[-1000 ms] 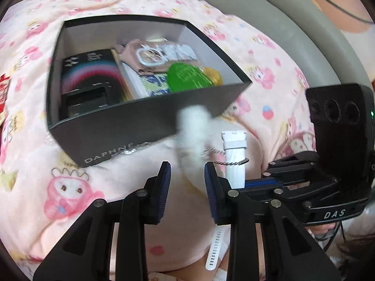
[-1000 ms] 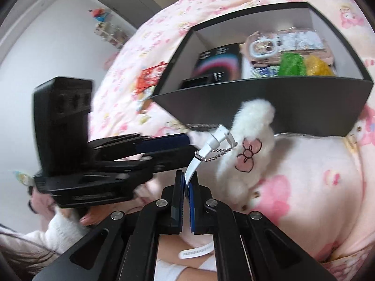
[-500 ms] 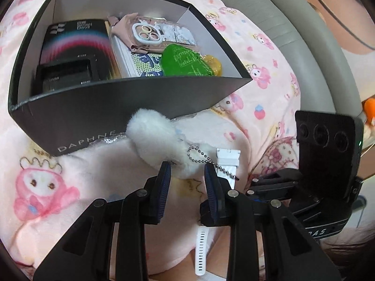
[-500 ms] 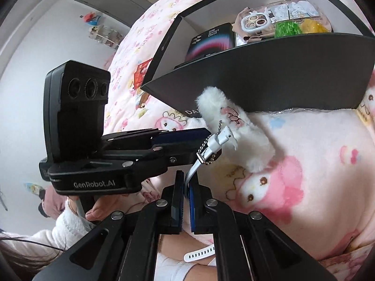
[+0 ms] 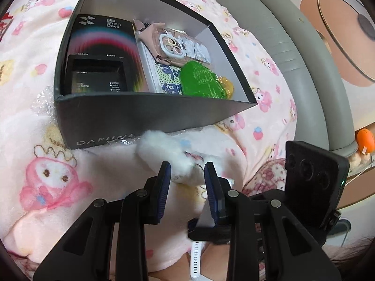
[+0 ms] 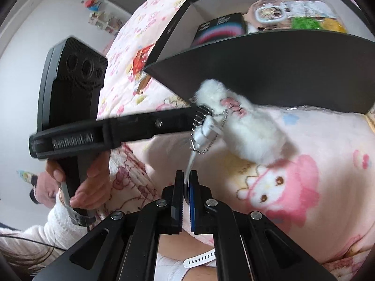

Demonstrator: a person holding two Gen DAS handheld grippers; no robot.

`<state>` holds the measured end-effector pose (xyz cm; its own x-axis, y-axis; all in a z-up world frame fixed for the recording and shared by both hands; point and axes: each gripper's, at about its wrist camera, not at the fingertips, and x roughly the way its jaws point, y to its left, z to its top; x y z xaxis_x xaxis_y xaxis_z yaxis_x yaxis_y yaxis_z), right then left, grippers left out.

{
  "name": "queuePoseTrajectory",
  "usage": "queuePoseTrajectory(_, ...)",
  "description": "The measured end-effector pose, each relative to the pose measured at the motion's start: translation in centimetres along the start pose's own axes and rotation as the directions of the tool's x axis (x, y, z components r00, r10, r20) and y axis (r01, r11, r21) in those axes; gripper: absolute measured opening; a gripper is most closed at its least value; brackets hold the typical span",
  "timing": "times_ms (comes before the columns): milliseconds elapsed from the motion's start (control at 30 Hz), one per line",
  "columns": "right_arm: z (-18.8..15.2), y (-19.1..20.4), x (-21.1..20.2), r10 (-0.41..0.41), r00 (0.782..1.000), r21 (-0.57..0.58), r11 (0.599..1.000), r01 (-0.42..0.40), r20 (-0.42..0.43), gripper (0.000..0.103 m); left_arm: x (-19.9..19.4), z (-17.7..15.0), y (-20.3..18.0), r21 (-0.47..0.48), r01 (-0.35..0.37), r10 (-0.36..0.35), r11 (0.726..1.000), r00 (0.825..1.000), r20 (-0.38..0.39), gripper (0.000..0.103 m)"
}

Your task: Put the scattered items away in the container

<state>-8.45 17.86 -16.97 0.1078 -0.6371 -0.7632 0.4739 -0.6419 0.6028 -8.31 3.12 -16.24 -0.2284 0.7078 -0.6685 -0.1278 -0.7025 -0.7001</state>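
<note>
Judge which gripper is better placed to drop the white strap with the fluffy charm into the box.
Right. The right gripper is already shut on the white strap, with the fluffy charm chained to it just short of the box. The left gripper is open and only straddles the charm.

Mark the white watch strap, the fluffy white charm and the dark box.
white watch strap [image 6: 207, 130], right wrist view, its buckle end.
fluffy white charm [image 6: 253, 138], right wrist view, its furry body.
dark box [image 5: 131, 114], left wrist view, its front wall.

Home bedroom, pink cartoon blanket [image 5: 58, 178] (bedding), grey padded bed frame [image 5: 311, 75]
</note>
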Motion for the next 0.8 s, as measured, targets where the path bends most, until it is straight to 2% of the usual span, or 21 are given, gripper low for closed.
queuePoseTrajectory(100,-0.1,0.3,1.3,0.003,0.998,-0.013,1.000,-0.004,-0.055,0.003,0.7,-0.1,-0.6,0.026,0.036,-0.035,0.999,0.999,-0.032,0.037)
queuePoseTrajectory(200,-0.5,0.8,2.2,-0.018,0.997,-0.033,0.999,0.015,-0.080,0.004,1.2,-0.4,-1.3,0.068,-0.014,0.018,0.998,0.999,-0.048,0.038)
queuePoseTrajectory(400,-0.6,-0.5,-1.1,-0.033,0.999,0.039,0.999,0.033,-0.005,0.011,-1.6,-0.7,1.1,-0.043,-0.003,0.005,0.999,0.999,0.044,0.038)
queuePoseTrajectory(533,-0.2,-0.5,-2.9,-0.057,0.998,0.032,0.998,0.055,0.039,0.011,-1.5,-1.4,1.8,-0.078,-0.037,0.040,0.996,0.999,0.026,0.038)
queuePoseTrajectory(667,1.0,0.2,-1.5,-0.066,0.997,0.031,0.997,0.065,0.042,0.018,-1.0,-1.5,3.2,-0.149,-0.057,0.058,0.987,0.998,0.005,0.038)
queuePoseTrajectory(700,1.4,0.3,-0.8,-0.066,0.997,0.029,0.997,0.065,0.037,0.018,-0.9,-1.5,4.2,-0.201,-0.053,0.053,0.978,0.999,-0.006,0.038)
queuePoseTrajectory(800,2.4,1.0,1.8,-0.072,0.997,-0.001,0.997,0.072,0.019,0.018,-0.9,-1.5,5.8,-0.273,-0.022,0.021,0.962,1.000,-0.006,0.038)
